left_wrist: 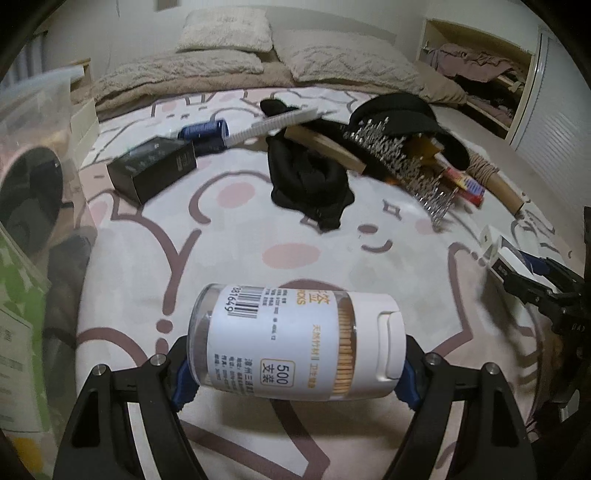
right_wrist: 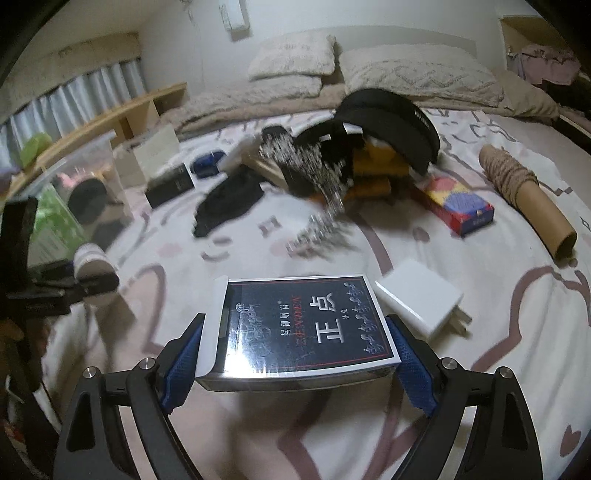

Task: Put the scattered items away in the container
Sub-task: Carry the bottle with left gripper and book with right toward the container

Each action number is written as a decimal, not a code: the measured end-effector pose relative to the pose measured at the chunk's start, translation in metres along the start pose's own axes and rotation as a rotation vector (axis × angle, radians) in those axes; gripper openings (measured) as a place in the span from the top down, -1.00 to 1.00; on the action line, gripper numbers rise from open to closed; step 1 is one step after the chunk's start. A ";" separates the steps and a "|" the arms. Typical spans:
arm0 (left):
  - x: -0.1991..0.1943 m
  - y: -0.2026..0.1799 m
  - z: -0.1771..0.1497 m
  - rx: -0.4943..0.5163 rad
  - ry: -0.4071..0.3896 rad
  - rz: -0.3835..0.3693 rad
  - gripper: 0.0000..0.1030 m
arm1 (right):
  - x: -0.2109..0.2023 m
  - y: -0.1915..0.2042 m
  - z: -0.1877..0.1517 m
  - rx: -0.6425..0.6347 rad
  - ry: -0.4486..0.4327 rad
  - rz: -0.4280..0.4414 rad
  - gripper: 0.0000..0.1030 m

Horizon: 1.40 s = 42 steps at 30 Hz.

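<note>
Right now the left gripper [left_wrist: 295, 363] is clamped across a toothpick jar [left_wrist: 295, 341], lying sideways between the blue pads, lifted off the bedsheet [left_wrist: 229, 236]. The right gripper [right_wrist: 297, 354] grips one playing-card box [right_wrist: 299, 326] flat between its fingers, one white charger [right_wrist: 421, 301] just beside it. The clear container [left_wrist: 33, 155] stands at the left. Two pillows [left_wrist: 227, 29] lie behind; one black cap [right_wrist: 388, 122], one twine tube [right_wrist: 528, 199].

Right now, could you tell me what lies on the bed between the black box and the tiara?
In the left wrist view, a bundle of black cloth lies between the black box and the tiara, on the bedsheet.
</note>
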<state>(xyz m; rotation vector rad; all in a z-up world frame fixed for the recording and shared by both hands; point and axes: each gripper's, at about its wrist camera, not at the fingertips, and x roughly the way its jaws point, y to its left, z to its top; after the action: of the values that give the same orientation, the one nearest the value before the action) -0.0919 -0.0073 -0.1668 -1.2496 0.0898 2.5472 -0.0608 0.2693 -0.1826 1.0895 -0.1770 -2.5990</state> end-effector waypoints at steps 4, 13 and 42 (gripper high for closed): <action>-0.018 -0.001 0.008 -0.003 -0.035 -0.010 -0.59 | -0.011 0.008 0.014 0.007 -0.036 0.022 -0.79; -0.072 -0.005 0.028 -0.010 -0.146 -0.049 -0.59 | -0.047 0.030 0.051 -0.004 -0.117 0.071 -0.79; -0.251 0.111 0.049 -0.190 -0.438 0.136 -0.59 | -0.087 0.232 0.189 -0.272 -0.159 0.417 -0.79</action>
<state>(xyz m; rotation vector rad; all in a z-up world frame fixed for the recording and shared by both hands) -0.0169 -0.1639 0.0514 -0.7350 -0.1728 2.9411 -0.0819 0.0783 0.0628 0.6689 -0.0729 -2.2494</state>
